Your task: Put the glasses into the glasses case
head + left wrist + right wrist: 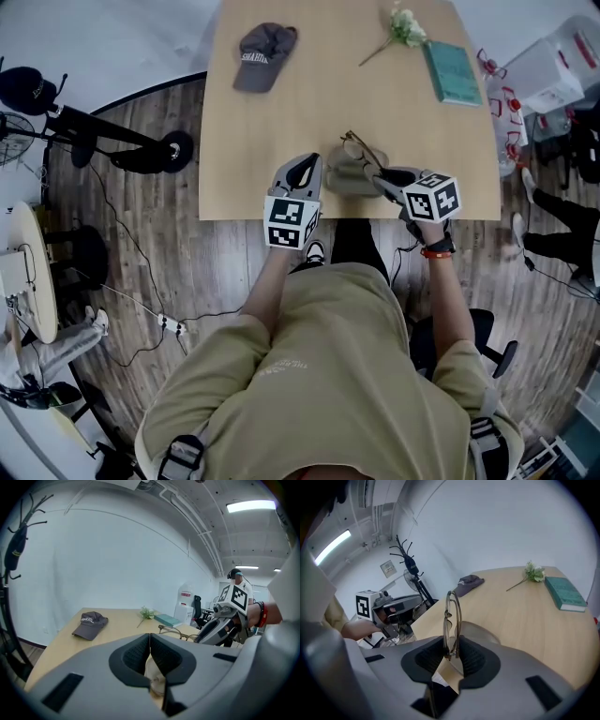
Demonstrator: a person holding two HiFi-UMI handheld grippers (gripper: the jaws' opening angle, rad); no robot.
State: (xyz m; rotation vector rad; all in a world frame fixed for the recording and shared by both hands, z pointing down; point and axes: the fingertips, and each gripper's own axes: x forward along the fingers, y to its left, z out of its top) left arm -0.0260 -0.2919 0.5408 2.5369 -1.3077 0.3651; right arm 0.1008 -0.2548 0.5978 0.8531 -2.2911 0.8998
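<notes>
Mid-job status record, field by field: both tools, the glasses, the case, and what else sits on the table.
right tool: shut on the glasses, frame upright between the pads
left tool: jaws together, left of the glasses case; contact unclear
case position: near the front edge of the table, just below the held glasses
glasses in case: not yet
also on table: cap, flower, teal book
</notes>
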